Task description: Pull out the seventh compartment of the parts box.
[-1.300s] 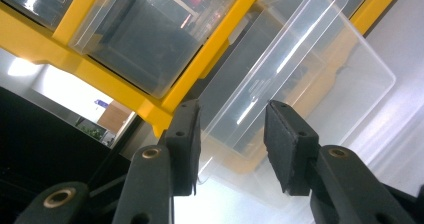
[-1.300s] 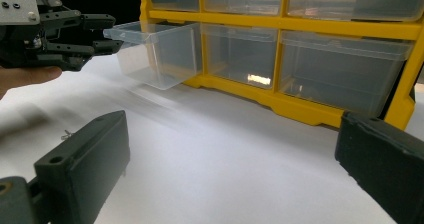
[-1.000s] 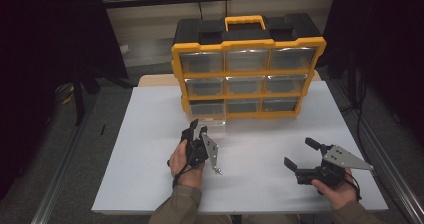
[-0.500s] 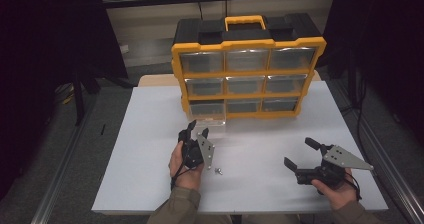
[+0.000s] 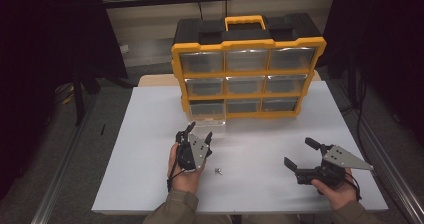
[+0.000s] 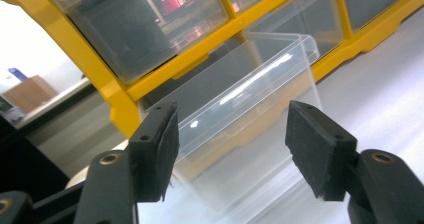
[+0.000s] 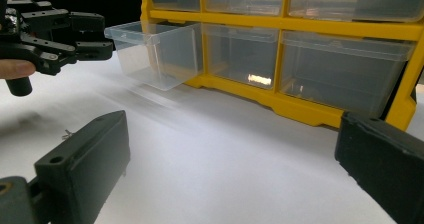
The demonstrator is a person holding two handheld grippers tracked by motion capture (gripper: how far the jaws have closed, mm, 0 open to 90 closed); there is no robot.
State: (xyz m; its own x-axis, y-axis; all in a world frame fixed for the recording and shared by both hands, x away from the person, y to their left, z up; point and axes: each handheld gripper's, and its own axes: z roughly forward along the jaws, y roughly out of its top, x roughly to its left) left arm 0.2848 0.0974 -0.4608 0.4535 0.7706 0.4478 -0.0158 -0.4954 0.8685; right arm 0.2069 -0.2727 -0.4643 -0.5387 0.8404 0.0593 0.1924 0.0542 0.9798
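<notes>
A yellow organizer with clear drawers stands at the back of the white table. Its bottom-left drawer is pulled out and looks empty. My left gripper hovers just in front of that drawer, pointing at it. Its jaws have just been opening and nothing is between them. A small screw lies on the table by the left hand. My right gripper rests open at the front right, pointing toward the organizer. From the right gripper view I see the left gripper, the drawer and the screw.
The other drawers of the organizer are pushed in. A black lid with a yellow handle tops the organizer. White tabletop stretches between the two hands. Dark floor and a metal rail lie to the left of the table.
The left gripper's jaws have spread wider and the gripper has shifted slightly away from the screw, which now lies apart on the table. The right gripper has stayed still.
</notes>
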